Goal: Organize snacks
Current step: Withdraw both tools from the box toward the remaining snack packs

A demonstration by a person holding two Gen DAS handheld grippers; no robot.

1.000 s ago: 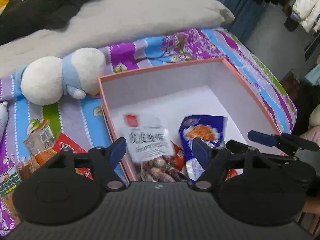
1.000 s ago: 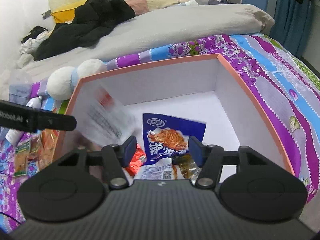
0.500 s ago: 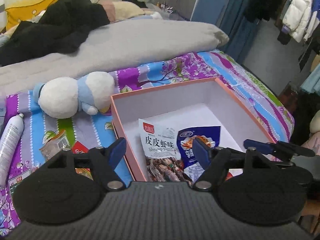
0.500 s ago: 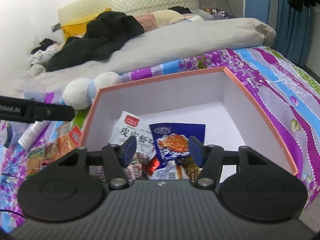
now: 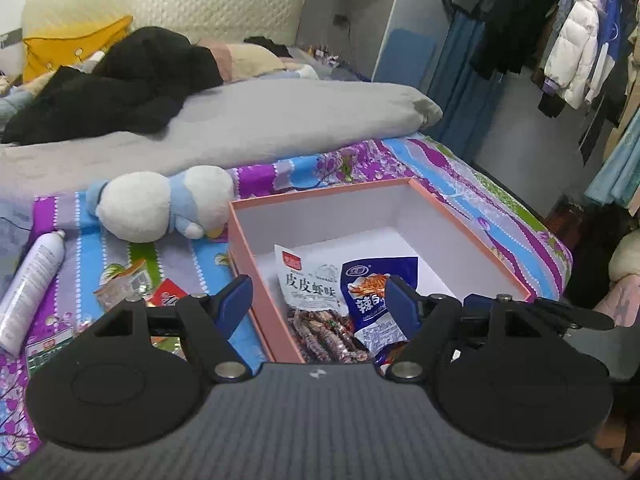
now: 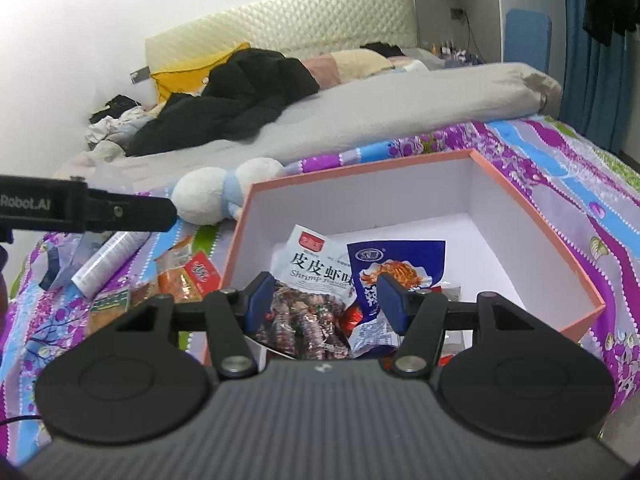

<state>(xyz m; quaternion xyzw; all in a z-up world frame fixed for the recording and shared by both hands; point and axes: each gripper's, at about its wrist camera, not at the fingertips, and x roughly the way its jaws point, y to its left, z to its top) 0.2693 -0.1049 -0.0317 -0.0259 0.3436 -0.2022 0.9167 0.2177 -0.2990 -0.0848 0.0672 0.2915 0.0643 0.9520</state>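
Snack packets, a white shrimp-flavour bag (image 5: pixel 308 280) and a blue bag (image 5: pixel 376 284), lie inside the open pink cardboard box (image 5: pixel 244 248) on the bed. Left tongs (image 5: pixel 316 300) and right tongs (image 6: pixel 326 298) hover above, jaws apart, empty. More packets (image 6: pixel 188 280) lie beside the box.

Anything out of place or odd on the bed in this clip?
Yes. A white spray can and a plush toy lie on the bedspread among the loose snack packets left of the pink box; neither is a snack. In the box, the shrimp packet and blue packet lie overlapped, not neatly.
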